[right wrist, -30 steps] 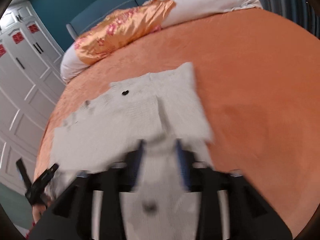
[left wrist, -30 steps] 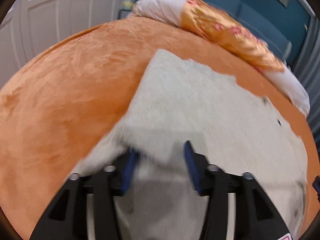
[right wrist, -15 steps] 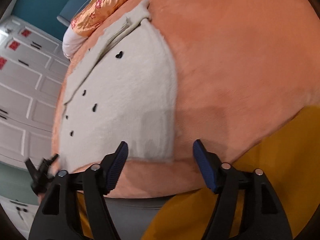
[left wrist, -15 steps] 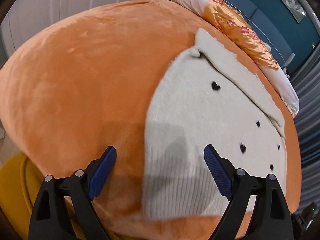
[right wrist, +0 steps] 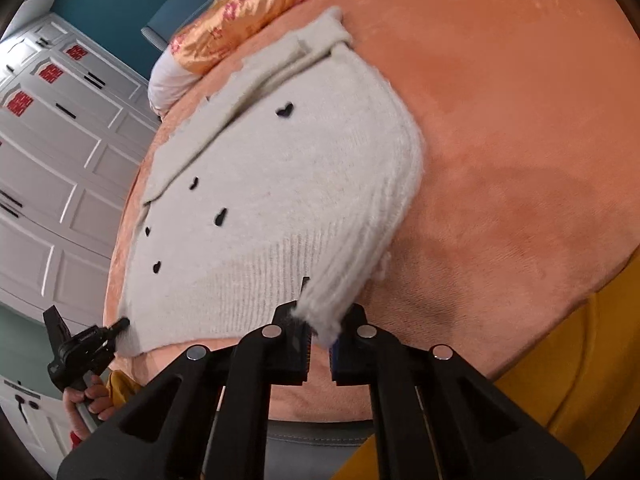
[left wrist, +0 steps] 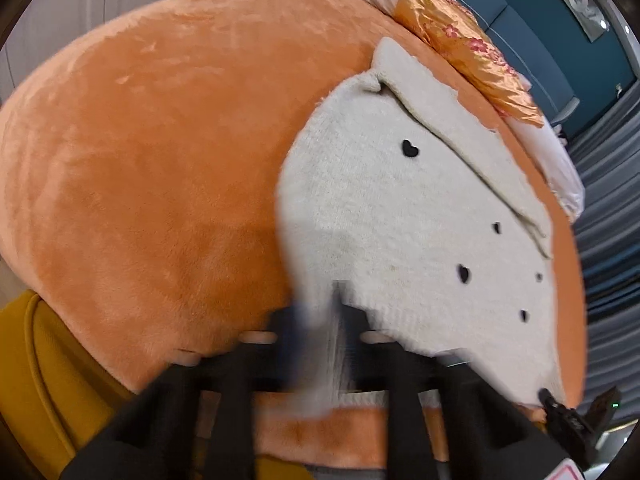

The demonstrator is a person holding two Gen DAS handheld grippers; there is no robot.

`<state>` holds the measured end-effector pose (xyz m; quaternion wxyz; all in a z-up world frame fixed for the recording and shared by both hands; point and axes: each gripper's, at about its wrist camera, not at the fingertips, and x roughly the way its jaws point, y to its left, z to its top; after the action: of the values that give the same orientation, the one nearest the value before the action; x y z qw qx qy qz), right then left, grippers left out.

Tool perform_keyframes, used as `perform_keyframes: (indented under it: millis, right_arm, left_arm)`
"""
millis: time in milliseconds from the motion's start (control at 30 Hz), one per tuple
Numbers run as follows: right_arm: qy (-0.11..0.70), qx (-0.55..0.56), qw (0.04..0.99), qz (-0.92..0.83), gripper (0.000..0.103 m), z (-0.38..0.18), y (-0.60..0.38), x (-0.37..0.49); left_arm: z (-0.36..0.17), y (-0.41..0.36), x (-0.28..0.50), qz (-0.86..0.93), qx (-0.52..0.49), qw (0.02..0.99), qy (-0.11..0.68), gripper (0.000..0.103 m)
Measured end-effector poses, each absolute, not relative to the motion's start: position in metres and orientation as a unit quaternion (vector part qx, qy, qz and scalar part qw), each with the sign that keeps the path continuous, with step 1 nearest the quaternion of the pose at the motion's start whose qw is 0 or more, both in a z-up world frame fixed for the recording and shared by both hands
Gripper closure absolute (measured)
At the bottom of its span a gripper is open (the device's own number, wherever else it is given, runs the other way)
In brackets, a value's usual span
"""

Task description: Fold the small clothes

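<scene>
A cream knitted sweater (left wrist: 400, 220) with small black hearts lies flat on the orange plush blanket (left wrist: 160, 160), its hem toward me. My left gripper (left wrist: 332, 320), blurred, has its jaws closing onto the hem's left corner, with knit pinched between the pads. In the right wrist view the sweater (right wrist: 280, 184) has its right hem corner bunched and lifted in my right gripper (right wrist: 318, 332), whose jaws are closing tight on it. The left gripper (right wrist: 119, 324) also shows there at the far hem corner, held by a hand (right wrist: 84, 400).
A gold satin pillow (left wrist: 468, 48) and white pillows lie past the sweater's collar. Yellow cloth (right wrist: 580, 360) hangs under the blanket's near edge. White wardrobe doors (right wrist: 48, 160) stand to the left, a teal wall behind. Bare blanket (right wrist: 520, 120) spreads to the right.
Both grippers drew back from the sweater's middle to its hem, stood wide open over the corners, then shut on them. The right corner is now lifted and bunched.
</scene>
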<state>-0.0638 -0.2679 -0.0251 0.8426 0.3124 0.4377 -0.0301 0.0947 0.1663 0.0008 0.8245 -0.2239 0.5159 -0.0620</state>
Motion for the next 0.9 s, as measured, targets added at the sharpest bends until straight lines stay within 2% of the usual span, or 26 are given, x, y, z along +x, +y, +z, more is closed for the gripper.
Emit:
perform_keyframes:
  millis: [300, 533, 733, 800, 900]
  right_arm:
    - [0.441, 0.242, 0.865, -0.004, 0.1, 0.024, -0.262, -0.106]
    - [0.542, 0.163, 0.824, 0.03, 0.1, 0.036, -0.25, -0.184]
    - [0.594, 0.179, 0.783, 0.048, 0.1, 0.049, -0.239, -0.248]
    - [0.59, 0.174, 0.787, 0.053, 0.1, 0.056, -0.237, -0.251]
    - [0.539, 0.179, 0.821, 0.051, 0.1, 0.083, -0.251, -0.227]
  left_arm:
    - [0.053, 0.155, 0.049, -0.121, -0.168, 0.84, 0.501, 0.098]
    - [0.067, 0.148, -0.038, -0.169, -0.046, 0.795, 0.581, 0.098]
    - [0.079, 0.167, -0.097, -0.158, -0.083, 0.755, 0.63, 0.098]
    - [0.088, 0.168, -0.095, -0.155, -0.103, 0.761, 0.621, 0.098]
    - [0.115, 0.166, -0.072, -0.159, -0.115, 0.797, 0.572, 0.099]
